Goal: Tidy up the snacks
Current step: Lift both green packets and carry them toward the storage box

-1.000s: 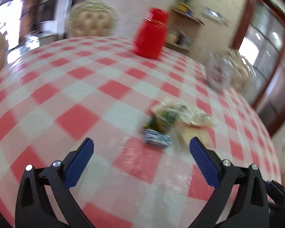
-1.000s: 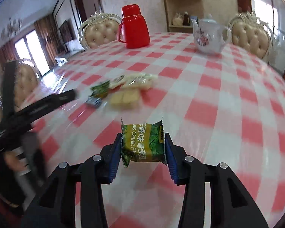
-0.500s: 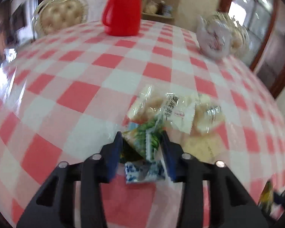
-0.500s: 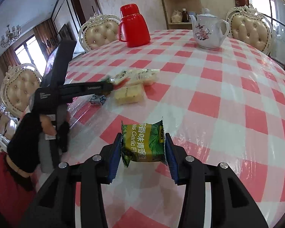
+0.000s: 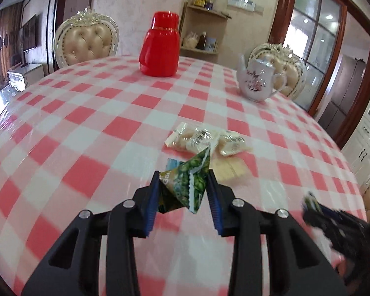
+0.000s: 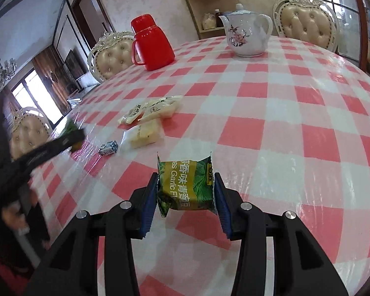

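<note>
The left claw (image 5: 183,192) is clamped on a green pack (image 5: 185,185). The pack is crumpled and tipped, with one corner poking up. It hangs above the table (image 5: 86,123), off the cloth.

The right claw (image 6: 186,192) is clamped on a second green pack (image 6: 186,187). This one sits upright and flat between the blue pads (image 6: 149,204), with yellow writing facing the camera. It is also held up above the table.

Past the left claw lies a little pile of snacks. There are pale packs (image 5: 204,140) bunched together, touching each other. A yellow pack (image 5: 228,169) lies just beside them, nearer the claw. A small blue pack (image 6: 108,147) lies near the yellow one, a bit apart.

Far back on the table stands a red jug (image 5: 160,49). A white teapot (image 5: 256,79) with pink flowers stands well apart from it. Padded chairs (image 5: 86,42) sit around the table. In the right view, the left claw looks blurry at the left edge.
</note>
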`<state>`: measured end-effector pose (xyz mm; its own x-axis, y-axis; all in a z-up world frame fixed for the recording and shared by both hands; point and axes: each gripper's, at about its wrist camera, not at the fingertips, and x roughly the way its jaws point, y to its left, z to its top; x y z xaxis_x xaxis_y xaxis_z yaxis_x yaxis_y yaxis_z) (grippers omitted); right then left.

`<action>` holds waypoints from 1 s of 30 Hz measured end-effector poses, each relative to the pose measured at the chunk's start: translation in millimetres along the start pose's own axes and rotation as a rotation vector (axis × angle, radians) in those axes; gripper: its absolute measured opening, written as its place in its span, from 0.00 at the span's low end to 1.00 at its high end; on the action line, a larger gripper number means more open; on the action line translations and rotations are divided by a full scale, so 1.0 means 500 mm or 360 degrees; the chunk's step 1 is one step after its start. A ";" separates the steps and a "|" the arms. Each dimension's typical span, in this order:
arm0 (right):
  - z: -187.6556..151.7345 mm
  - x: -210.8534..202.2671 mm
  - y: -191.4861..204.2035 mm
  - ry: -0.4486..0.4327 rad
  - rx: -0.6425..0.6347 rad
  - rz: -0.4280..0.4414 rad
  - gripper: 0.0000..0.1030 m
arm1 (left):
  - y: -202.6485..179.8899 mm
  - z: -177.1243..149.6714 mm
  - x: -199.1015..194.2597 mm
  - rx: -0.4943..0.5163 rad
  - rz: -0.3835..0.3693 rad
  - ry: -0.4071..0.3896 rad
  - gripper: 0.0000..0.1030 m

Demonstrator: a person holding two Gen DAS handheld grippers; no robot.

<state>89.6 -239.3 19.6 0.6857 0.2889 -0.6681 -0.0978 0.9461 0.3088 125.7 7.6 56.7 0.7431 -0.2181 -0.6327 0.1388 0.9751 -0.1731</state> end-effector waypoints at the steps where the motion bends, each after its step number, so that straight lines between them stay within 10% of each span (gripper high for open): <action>1: 0.000 0.000 0.002 0.0000 -0.0006 -0.0001 0.42 | -0.002 -0.014 -0.019 -0.0003 -0.0014 -0.0008 0.36; 30: -0.184 -0.152 0.086 -0.0025 0.0143 0.0200 0.42 | -0.065 -0.237 -0.229 0.0071 -0.0140 -0.0015 0.36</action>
<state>-32.9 -207.0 21.5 0.6836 0.4013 -0.6097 -0.1190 0.8854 0.4493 -41.4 -3.7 45.5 0.7328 -0.3029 -0.6093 0.2329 0.9530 -0.1937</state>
